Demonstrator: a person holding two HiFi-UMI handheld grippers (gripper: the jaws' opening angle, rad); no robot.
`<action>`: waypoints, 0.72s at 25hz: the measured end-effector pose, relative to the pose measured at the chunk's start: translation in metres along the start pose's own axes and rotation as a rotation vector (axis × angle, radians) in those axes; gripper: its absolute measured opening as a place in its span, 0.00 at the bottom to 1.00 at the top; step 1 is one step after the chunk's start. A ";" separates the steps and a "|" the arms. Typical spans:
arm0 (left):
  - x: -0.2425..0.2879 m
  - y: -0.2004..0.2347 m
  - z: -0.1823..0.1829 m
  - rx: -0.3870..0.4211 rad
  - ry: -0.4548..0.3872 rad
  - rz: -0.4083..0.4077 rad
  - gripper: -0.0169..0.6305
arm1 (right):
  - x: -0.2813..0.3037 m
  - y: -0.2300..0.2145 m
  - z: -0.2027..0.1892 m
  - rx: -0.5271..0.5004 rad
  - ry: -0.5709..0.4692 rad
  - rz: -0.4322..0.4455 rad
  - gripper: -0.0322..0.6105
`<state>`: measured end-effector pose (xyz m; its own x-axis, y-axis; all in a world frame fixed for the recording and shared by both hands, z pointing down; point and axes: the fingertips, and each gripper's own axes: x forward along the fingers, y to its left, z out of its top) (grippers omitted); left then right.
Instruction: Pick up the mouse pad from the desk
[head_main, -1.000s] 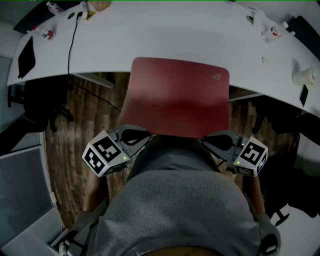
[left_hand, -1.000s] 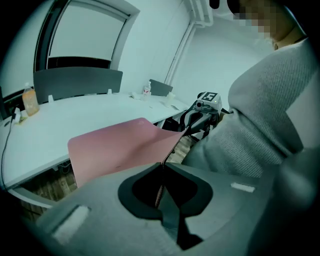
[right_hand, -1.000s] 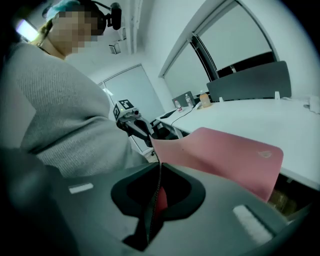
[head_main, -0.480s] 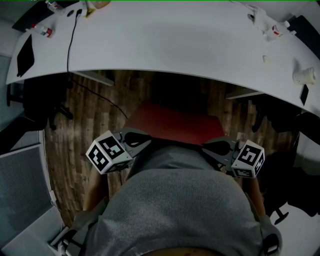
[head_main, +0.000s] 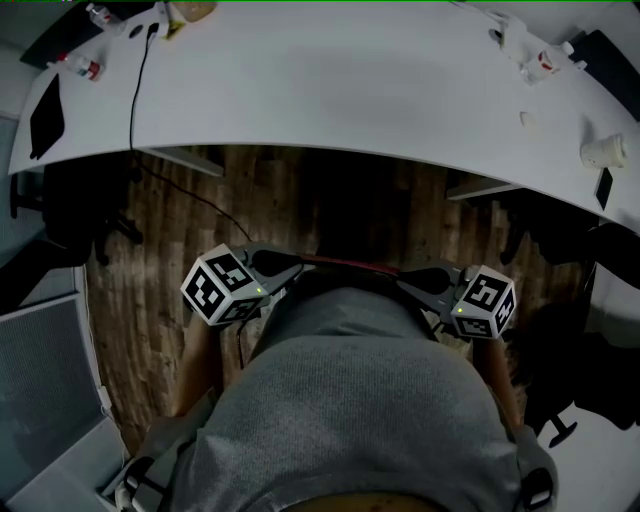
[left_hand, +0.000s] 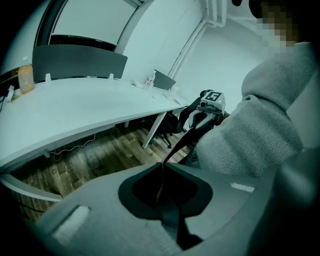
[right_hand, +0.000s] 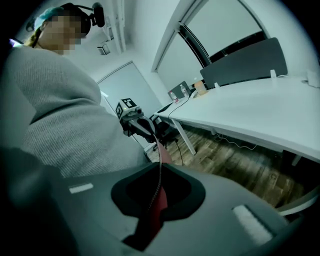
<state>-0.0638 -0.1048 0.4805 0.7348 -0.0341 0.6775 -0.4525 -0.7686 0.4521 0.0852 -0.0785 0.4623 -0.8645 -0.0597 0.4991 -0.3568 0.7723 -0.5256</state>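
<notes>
Red mouse pad (head_main: 350, 264) edge-on, off the counter (head_main: 350, 90), my left gripper (head_main: 290, 268) and right gripper (head_main: 410, 281) jaws pinching its ends

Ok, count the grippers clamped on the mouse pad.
2. The left gripper is shut on the left edge of the pad and the right gripper on its right edge. The pad hangs between them, clear of the desk.
</notes>
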 end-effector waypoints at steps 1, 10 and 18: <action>0.000 0.002 0.001 -0.001 -0.002 0.005 0.05 | 0.000 -0.002 0.002 -0.008 0.001 -0.006 0.07; -0.002 0.010 0.027 0.041 -0.046 0.030 0.05 | -0.012 -0.021 0.032 -0.080 -0.052 -0.043 0.08; -0.006 0.017 0.025 0.072 -0.016 0.050 0.05 | -0.006 -0.023 0.030 -0.105 -0.032 -0.043 0.08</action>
<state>-0.0633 -0.1335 0.4702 0.7205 -0.0830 0.6885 -0.4518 -0.8095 0.3751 0.0879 -0.1147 0.4504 -0.8607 -0.1126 0.4964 -0.3556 0.8307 -0.4283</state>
